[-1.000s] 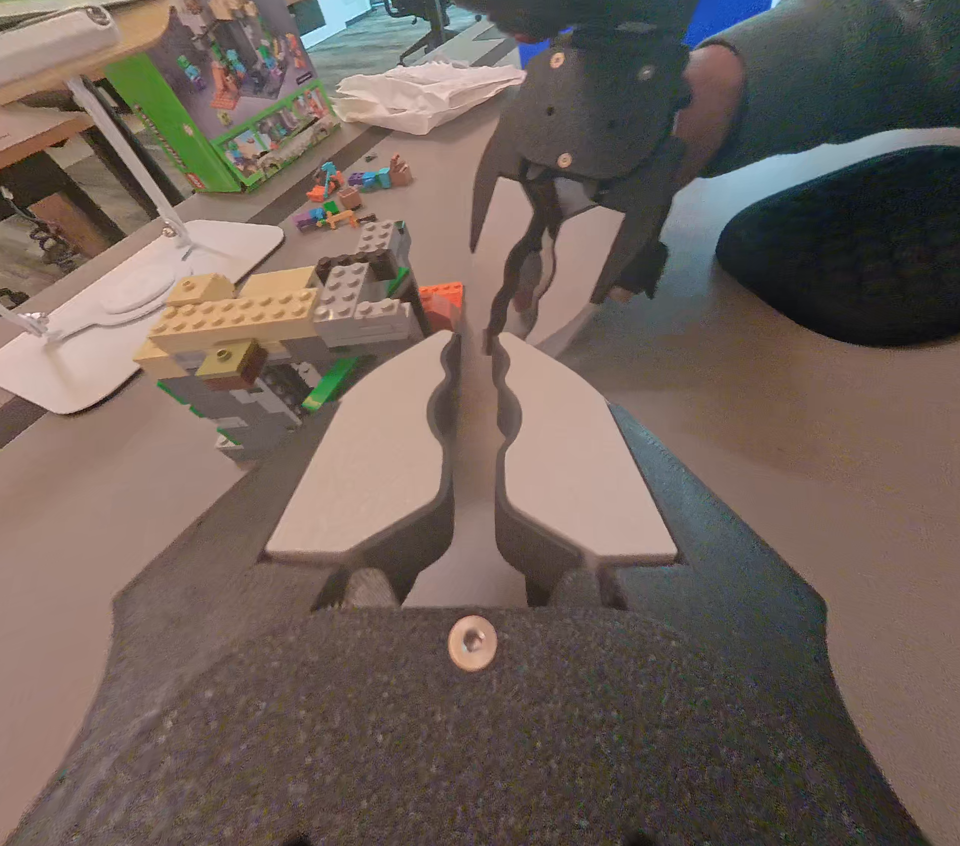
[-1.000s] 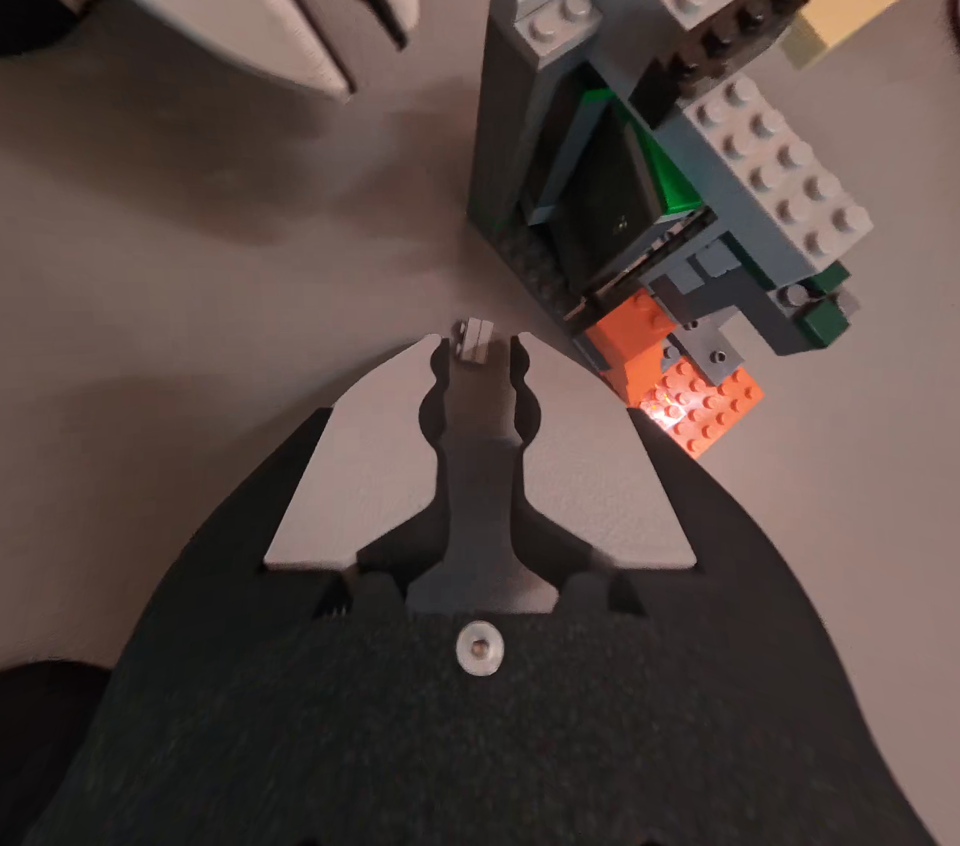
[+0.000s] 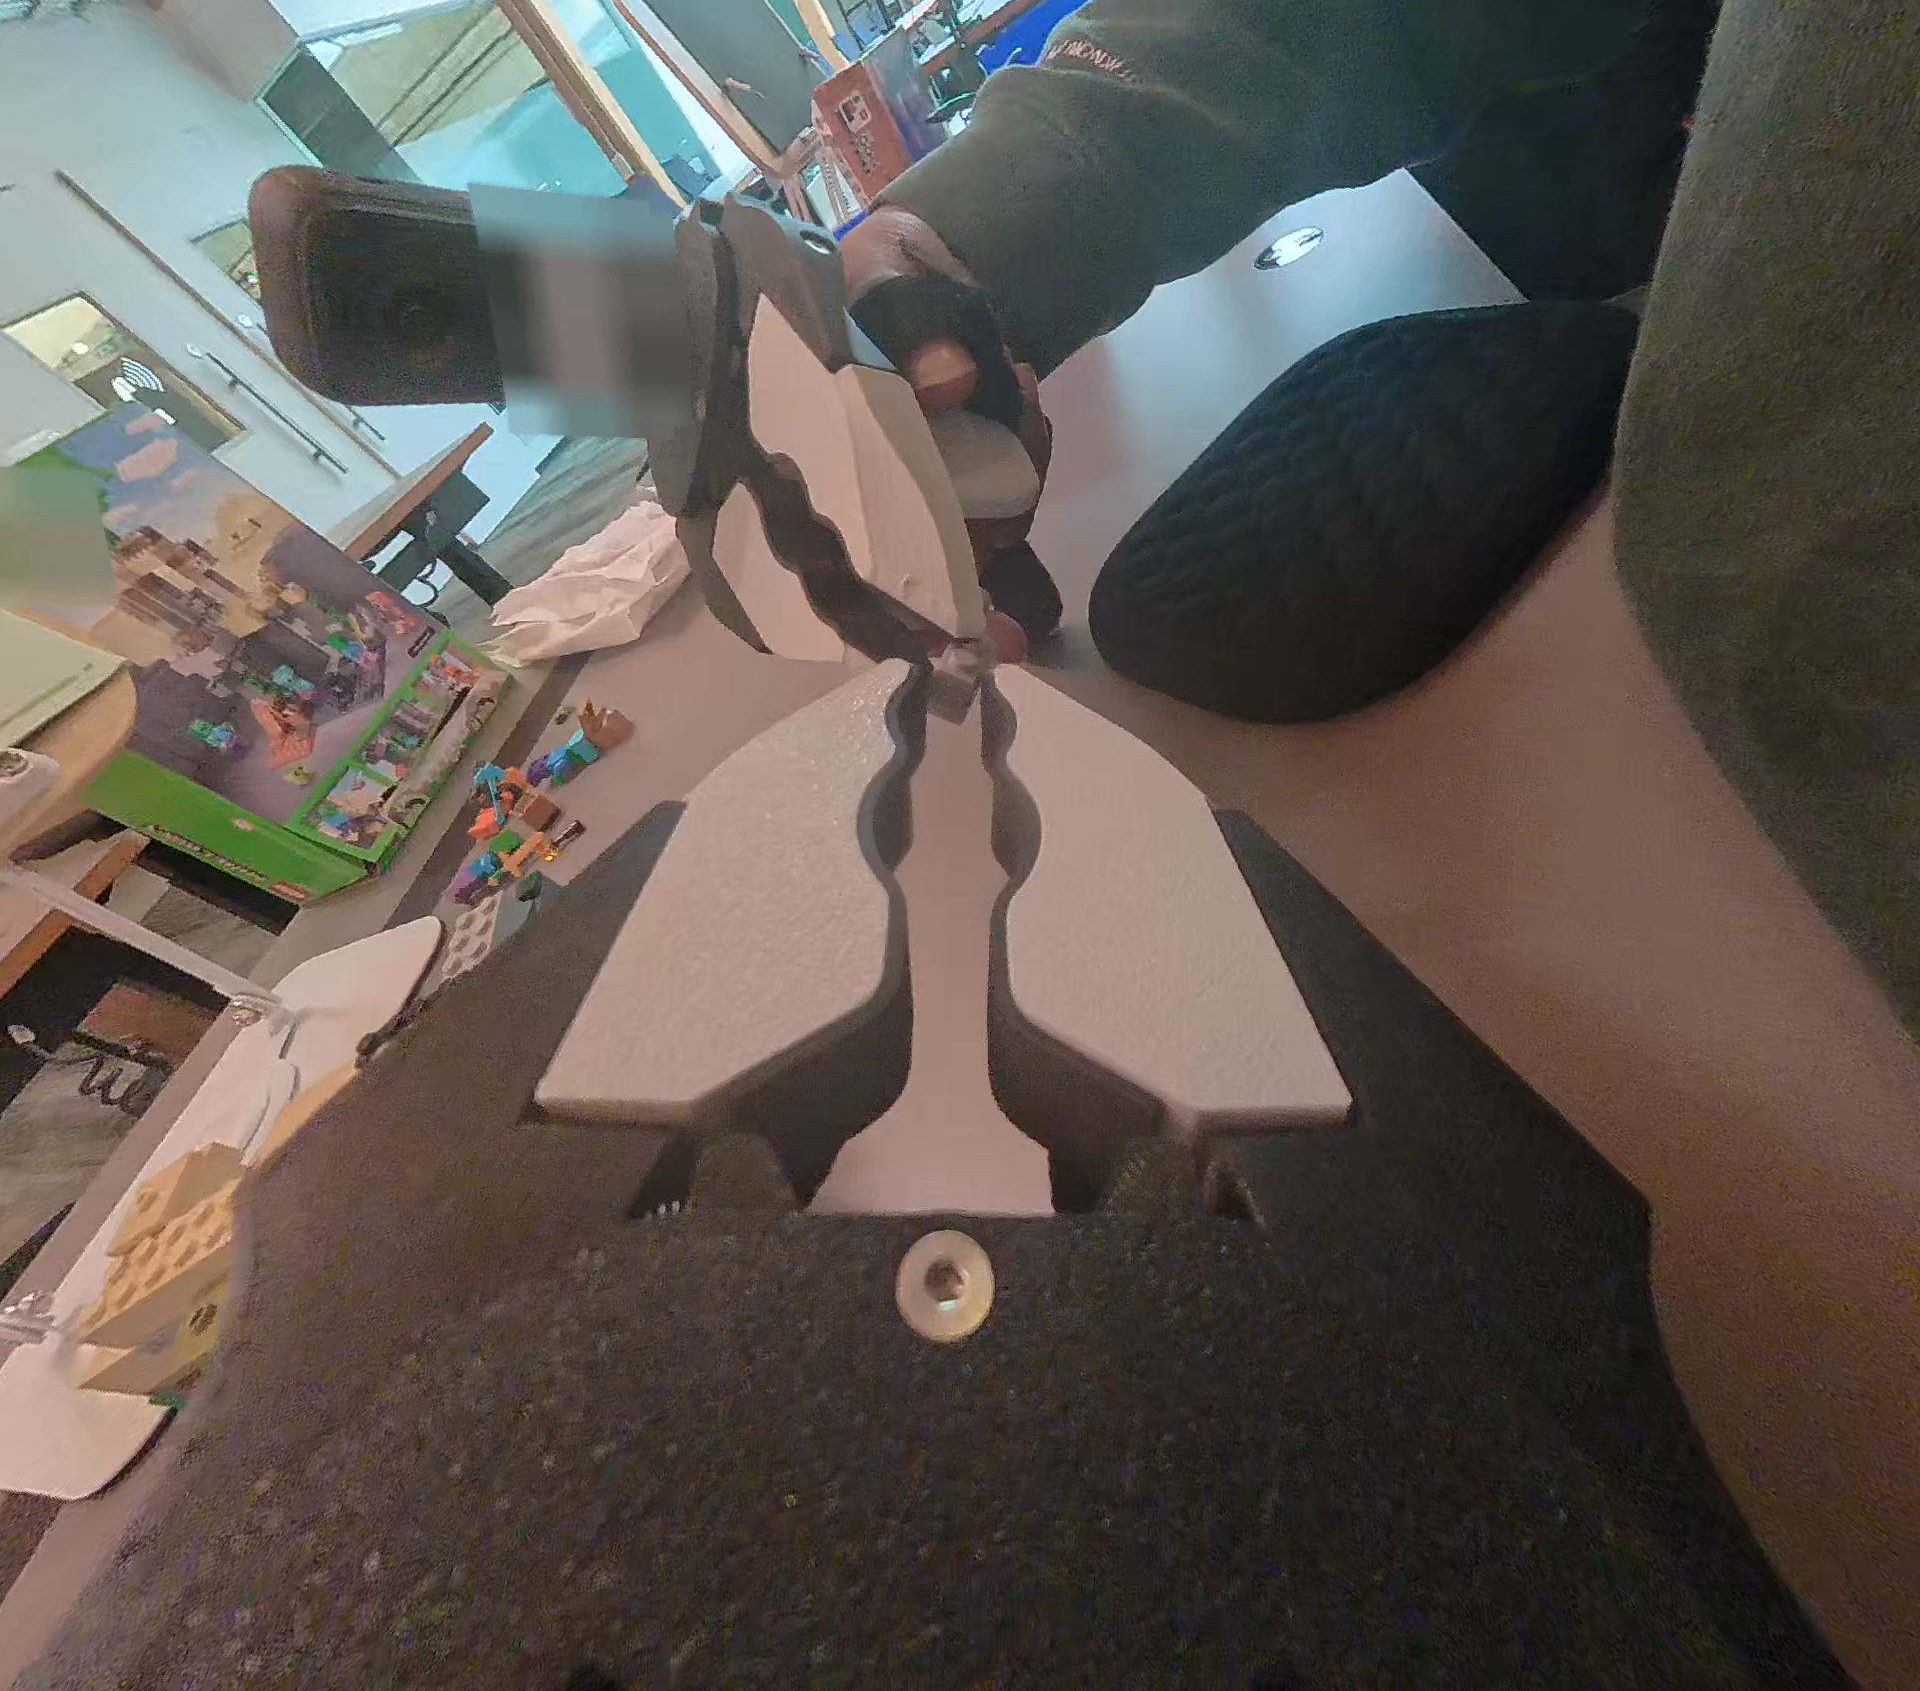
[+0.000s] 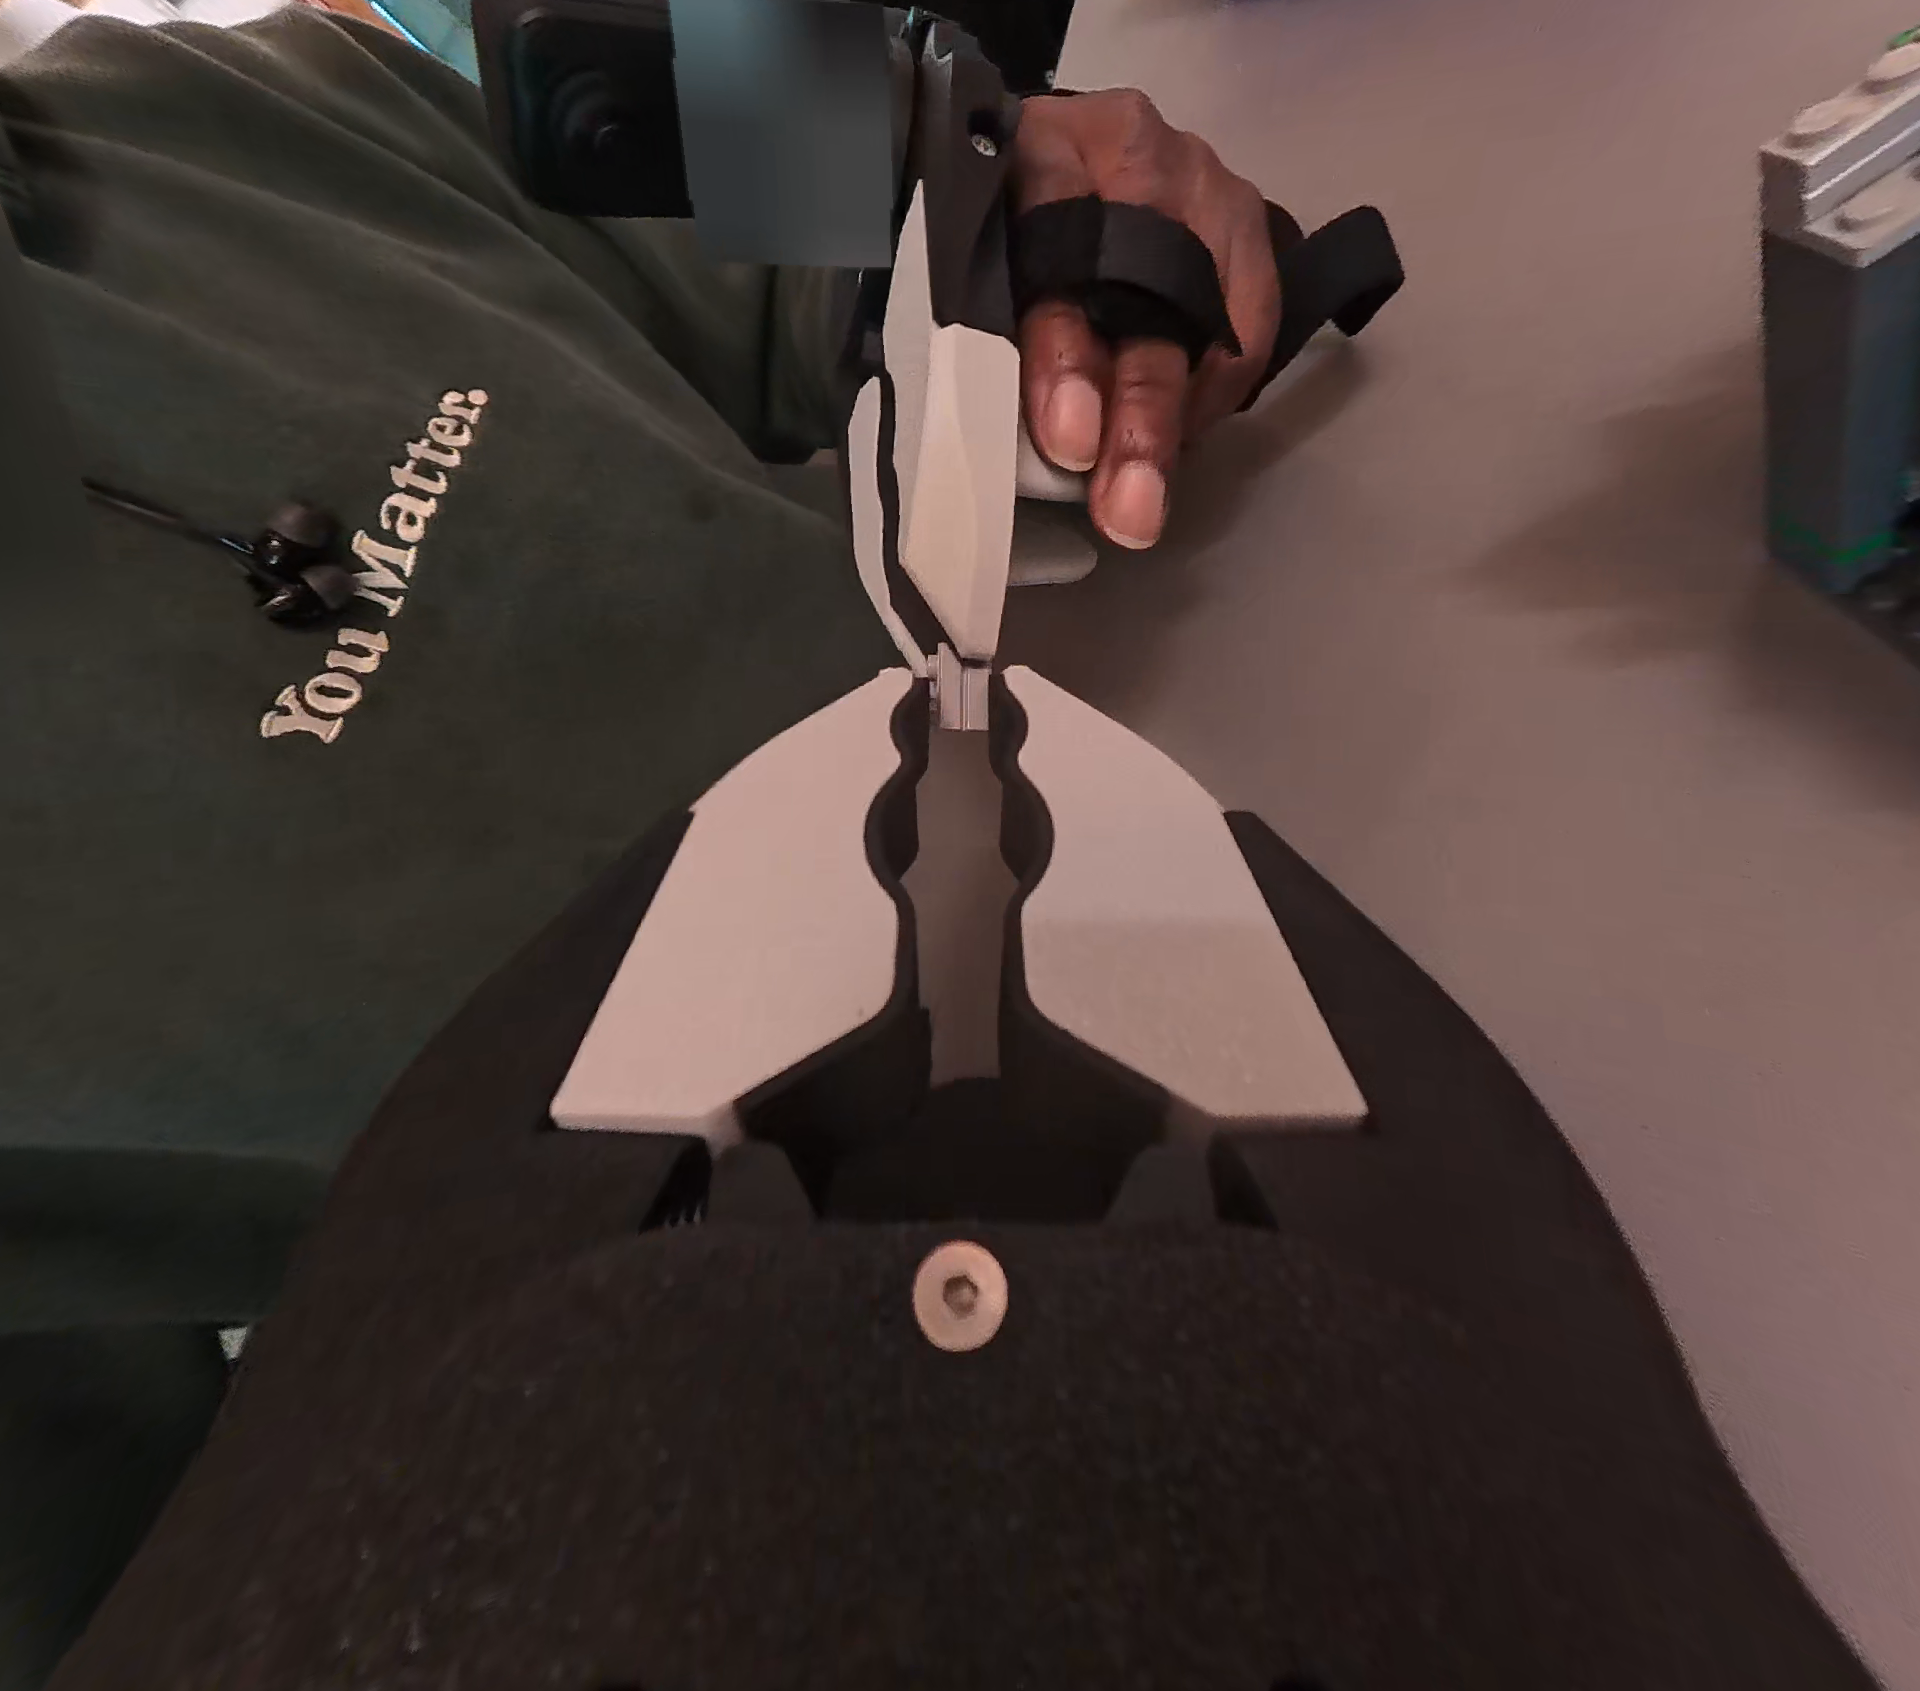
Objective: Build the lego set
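Above grey table, both grippers' jaws pinch one small grey brick.

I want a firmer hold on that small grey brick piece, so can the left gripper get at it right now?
Probably yes, already: the small grey brick piece sits between the left gripper fingertips, which look closed on it. The right gripper grips it too, tip to tip, leaving little room to shift.

Running off the right edge: grey brick build. Hiding behind black housing: tan bricks. Blurring beyond telling: loose coloured pieces.
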`<state>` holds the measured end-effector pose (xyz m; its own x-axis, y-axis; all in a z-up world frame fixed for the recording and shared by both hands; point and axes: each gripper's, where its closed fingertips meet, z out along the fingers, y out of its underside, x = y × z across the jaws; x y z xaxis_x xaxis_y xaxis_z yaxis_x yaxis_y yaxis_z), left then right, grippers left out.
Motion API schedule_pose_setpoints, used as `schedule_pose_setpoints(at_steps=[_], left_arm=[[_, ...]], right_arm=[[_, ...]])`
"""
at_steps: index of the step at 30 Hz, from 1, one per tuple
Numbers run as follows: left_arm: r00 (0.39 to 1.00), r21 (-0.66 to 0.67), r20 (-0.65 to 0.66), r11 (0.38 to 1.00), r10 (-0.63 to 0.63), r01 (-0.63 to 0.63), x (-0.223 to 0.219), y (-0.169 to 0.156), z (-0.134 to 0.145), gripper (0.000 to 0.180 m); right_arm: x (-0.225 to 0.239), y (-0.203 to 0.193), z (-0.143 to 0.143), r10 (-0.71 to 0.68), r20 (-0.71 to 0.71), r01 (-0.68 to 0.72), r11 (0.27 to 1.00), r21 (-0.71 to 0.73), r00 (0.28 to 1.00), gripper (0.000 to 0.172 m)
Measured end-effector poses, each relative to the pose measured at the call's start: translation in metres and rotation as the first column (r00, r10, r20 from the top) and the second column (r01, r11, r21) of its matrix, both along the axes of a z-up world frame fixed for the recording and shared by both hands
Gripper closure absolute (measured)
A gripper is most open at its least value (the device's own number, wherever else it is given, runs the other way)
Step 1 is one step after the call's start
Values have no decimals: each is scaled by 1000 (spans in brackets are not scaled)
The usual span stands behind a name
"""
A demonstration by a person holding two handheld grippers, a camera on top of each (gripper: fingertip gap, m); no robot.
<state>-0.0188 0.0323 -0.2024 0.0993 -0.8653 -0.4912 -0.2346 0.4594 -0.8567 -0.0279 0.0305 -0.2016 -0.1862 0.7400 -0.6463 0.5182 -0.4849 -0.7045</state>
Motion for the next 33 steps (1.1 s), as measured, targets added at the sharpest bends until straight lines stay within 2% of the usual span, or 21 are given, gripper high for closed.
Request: schedule_pose_setpoints(at_steps=[4, 7, 11, 15, 17, 23, 29, 33], left_arm=[[1000, -40, 14, 999, 28, -28, -1, 5, 2, 172], [997, -146, 28, 987, 68, -63, -5, 15, 2, 173], [997, -283, 38, 957, 70, -57, -7, 20, 1, 172], [998, -300, 22, 952, 62, -52, -6, 20, -2, 172], [998, -305, 24, 951, 54, -44, -6, 18, -3, 173], [999, -281, 49, 960, 12, 3, -6, 12, 0, 171], [999, -229, 44, 973, 23, -12, -5, 10, 1, 172], [998, -251, 49, 968, 26, -13, -5, 10, 3, 172]], right_arm=[[-1, 5, 3, -33, -21, 34, 999, 31, 999, 161], [-1, 13, 11, -81, -81, 94, 982, 167, 993, 154], [-1, 22, 1, -135, -53, 143, 842, 520, 989, 153], [-6, 20, -5, -132, -27, 120, 770, 626, 991, 161], [-6, 21, -5, -131, -20, 114, 765, 634, 991, 163], [-3, 15, -2, -69, -18, 67, 827, 558, 997, 164], [-1, 12, -1, -50, -44, 65, 881, 469, 998, 164], [-1, 11, 2, -37, -57, 58, 900, 431, 998, 164]])
